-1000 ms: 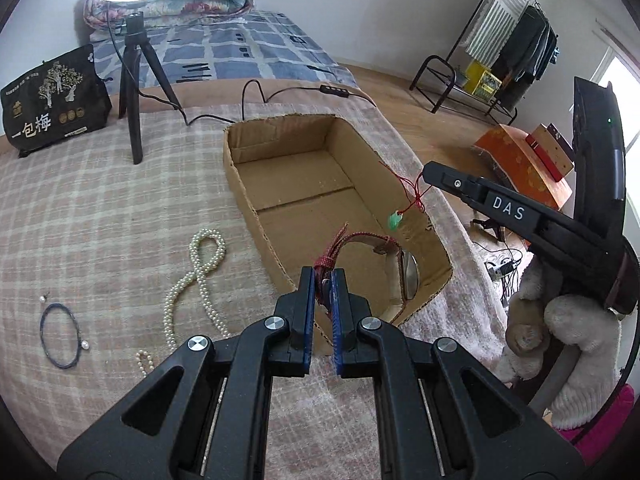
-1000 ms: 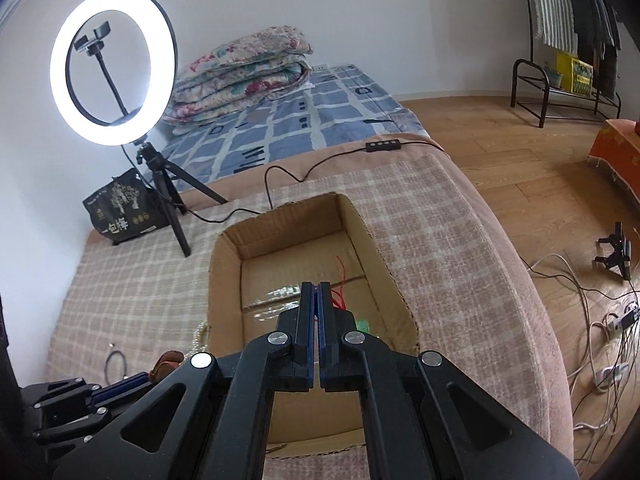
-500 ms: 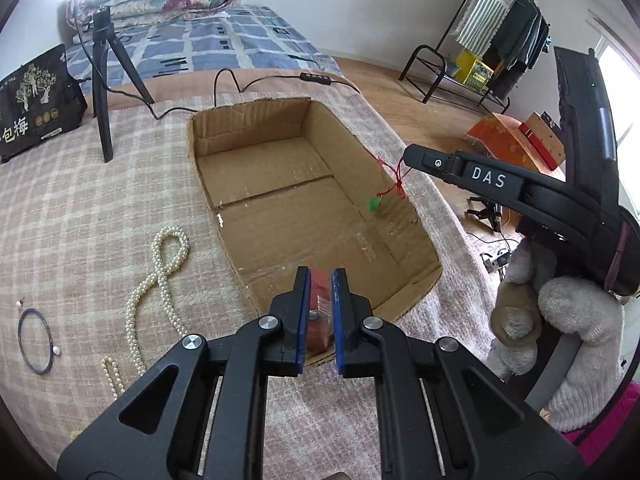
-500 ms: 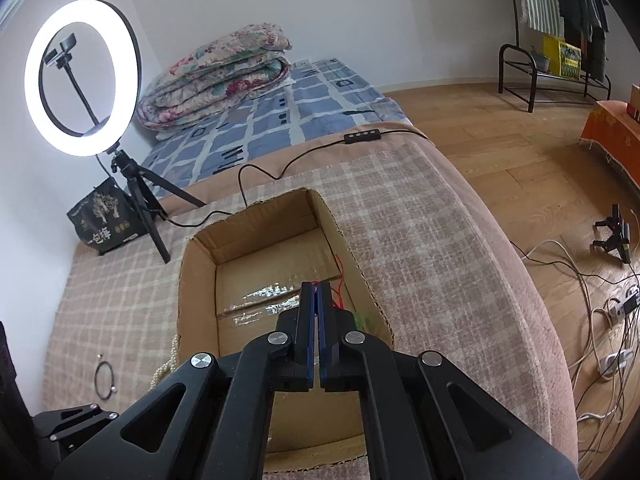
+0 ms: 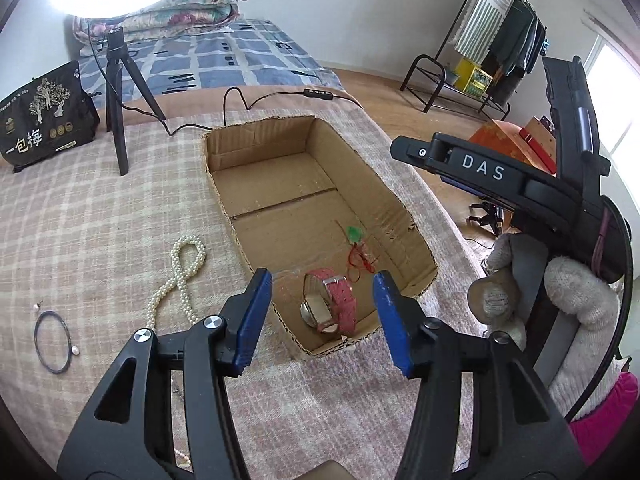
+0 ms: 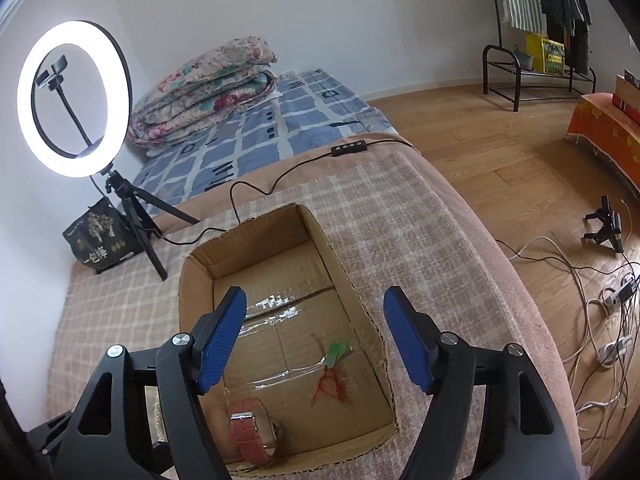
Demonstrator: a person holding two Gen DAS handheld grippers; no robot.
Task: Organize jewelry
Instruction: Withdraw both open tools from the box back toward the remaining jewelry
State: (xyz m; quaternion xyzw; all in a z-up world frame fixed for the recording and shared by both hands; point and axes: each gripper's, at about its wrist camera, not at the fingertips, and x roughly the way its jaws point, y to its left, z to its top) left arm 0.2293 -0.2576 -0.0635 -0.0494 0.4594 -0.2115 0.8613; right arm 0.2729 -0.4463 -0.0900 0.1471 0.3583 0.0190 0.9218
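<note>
An open cardboard box [image 5: 224, 184] [image 6: 188, 280] sits on the plaid bed cover. In its near end lies a pink-strapped watch [image 5: 332, 304] [image 6: 250, 432]. Beside it lies a green pendant on a red cord [image 5: 356, 236] [image 6: 336, 352]. My left gripper [image 5: 322, 316] hovers over the box's near end, jaws opening, nothing pressed between them. My right gripper [image 6: 314, 336] hangs above the box, jaws opening and empty. The right gripper's body [image 5: 480, 168] shows at the right of the left wrist view. A pearl necklace [image 5: 180, 276] and a dark cord bracelet [image 5: 52, 336] lie left of the box.
A ring light on a tripod [image 6: 74, 100] [image 5: 116, 80] and a black bag [image 5: 44, 120] stand behind the box, with a cable [image 6: 280, 176] trailing across the cover. Folded bedding [image 6: 204, 88] lies beyond. The bed edge drops to a wooden floor with cables [image 6: 600, 300] at right.
Both grippers went from shut to wide apart. The left let go of the watch, which now lies in the box. The right let go of the pendant cord, now on the box floor.
</note>
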